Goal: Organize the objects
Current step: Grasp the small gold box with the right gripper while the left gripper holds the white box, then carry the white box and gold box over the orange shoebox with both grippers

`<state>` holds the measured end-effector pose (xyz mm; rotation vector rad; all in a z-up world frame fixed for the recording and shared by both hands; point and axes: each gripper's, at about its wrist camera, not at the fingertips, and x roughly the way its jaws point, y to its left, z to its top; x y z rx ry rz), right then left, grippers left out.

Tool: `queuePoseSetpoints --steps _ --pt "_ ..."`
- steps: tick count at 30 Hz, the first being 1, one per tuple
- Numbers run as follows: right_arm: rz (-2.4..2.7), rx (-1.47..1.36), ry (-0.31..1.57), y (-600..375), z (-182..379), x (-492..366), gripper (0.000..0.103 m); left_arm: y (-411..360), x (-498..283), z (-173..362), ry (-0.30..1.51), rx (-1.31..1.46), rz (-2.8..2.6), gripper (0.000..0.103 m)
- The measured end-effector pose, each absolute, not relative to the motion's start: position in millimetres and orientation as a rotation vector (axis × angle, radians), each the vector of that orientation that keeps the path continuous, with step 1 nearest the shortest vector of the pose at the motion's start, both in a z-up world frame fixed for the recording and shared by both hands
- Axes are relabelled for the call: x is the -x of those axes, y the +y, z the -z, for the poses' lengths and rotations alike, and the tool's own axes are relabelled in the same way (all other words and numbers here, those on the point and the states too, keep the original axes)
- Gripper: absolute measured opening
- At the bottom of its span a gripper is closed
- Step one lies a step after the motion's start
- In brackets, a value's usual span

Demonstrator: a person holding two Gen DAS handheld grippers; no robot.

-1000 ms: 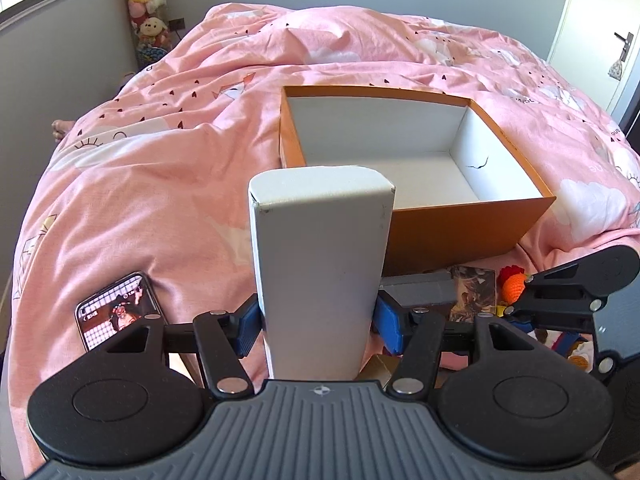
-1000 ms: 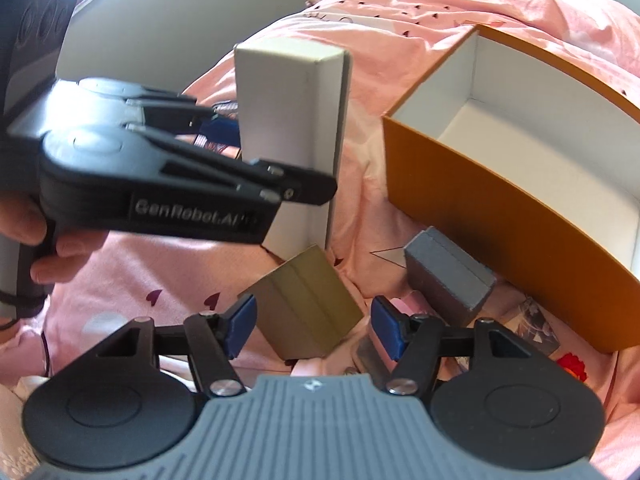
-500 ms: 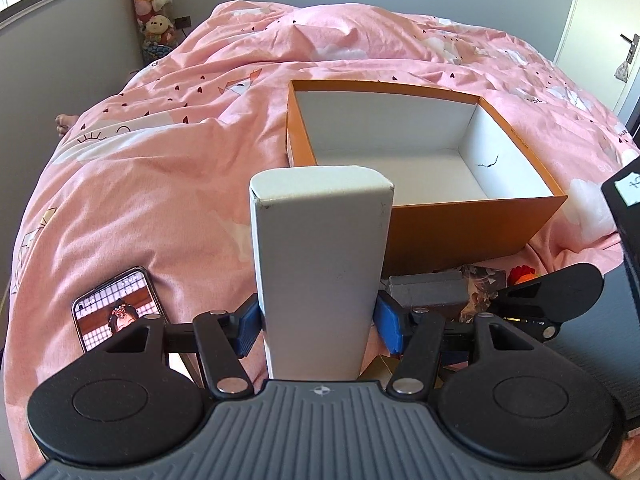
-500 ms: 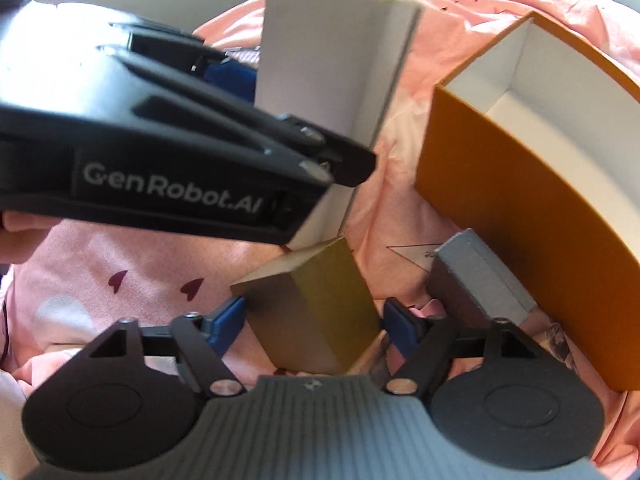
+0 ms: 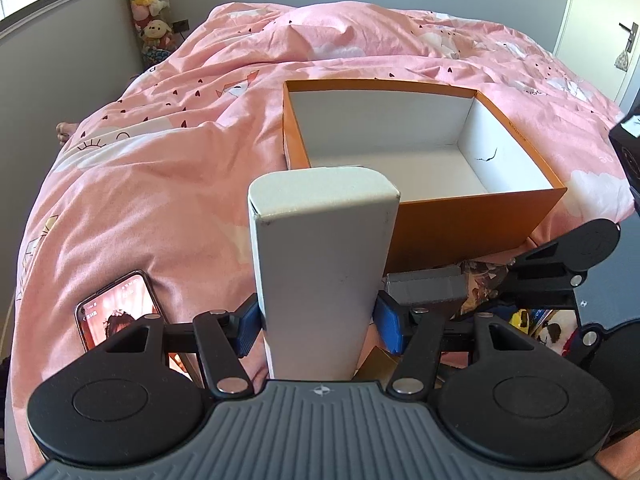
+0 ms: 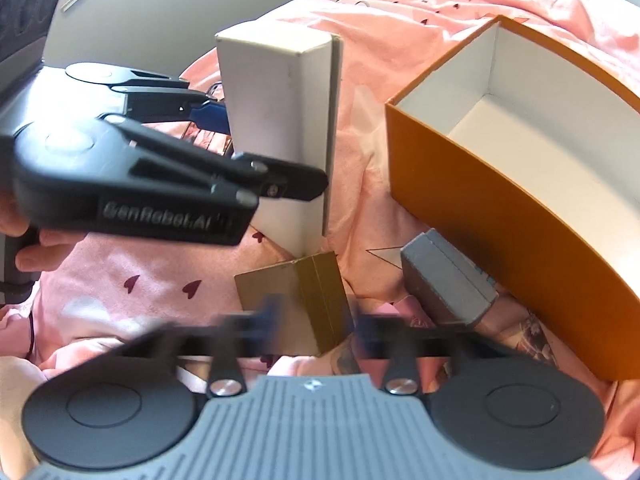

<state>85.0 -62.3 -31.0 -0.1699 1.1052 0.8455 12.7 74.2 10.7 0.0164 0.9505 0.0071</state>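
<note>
Pink bedding below — left hand-held gripper [image 5: 320, 322] clamps a white box [image 5: 320, 256] (upright); right hand-held gripper [image 6: 316, 326] closing around a gold box [image 6: 296, 300].

I count two hand-held grippers: the left hand-held gripper [image 5: 318, 326] and the right hand-held gripper [image 6: 316, 320]. I see four boxes in all: one tall white box [image 5: 320, 256], one large orange box [image 5: 472, 216] with its top open, one small grey box [image 6: 448, 280] and one small gold box [image 6: 296, 300]. There is one phone [image 5: 116, 308] with a lit screen lying on the one bed [image 5: 160, 160]. In the far corner I make out one stack of plush toys [image 5: 150, 8]; I cannot count them singly. Near the grey box lies a small heap of colourful bits [image 5: 532, 320], too hidden for me to number.
</note>
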Motion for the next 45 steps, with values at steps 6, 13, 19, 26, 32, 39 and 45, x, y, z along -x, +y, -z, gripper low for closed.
queuePoseSetpoints --steps 6,13,19,26,32,39,45 --pt "-0.969 0.239 1.135 -41.9 44.9 -98.5 0.068 58.3 -13.5 -6.3 0.947 -0.092 -0.017 0.068" --pt "-1.048 0.162 1.243 -31.2 73.7 -124.5 0.067 61.7 -13.9 -4.6 0.948 -0.083 -0.014 0.068" --pt "-1.005 0.186 1.210 -34.0 62.3 -115.3 0.056 64.6 -11.9 -8.3 0.922 -0.037 0.005 0.068" --pt "-0.911 0.224 1.114 -50.2 28.0 -92.9 0.051 60.9 -8.3 -24.1 0.858 0.012 0.015 0.068" --pt "-0.792 0.215 1.026 -77.9 -2.9 -79.5 0.051 56.8 -12.3 -45.6 0.781 0.023 0.019 0.068" --pt "-0.618 0.152 0.883 -134.1 -48.0 -75.5 0.051 46.0 -27.7 -72.1 0.685 0.054 0.076 0.068" --pt "-0.486 0.100 0.800 -172.4 -74.8 -92.1 0.051 30.9 -59.0 -81.9 0.634 0.052 0.107 0.068"
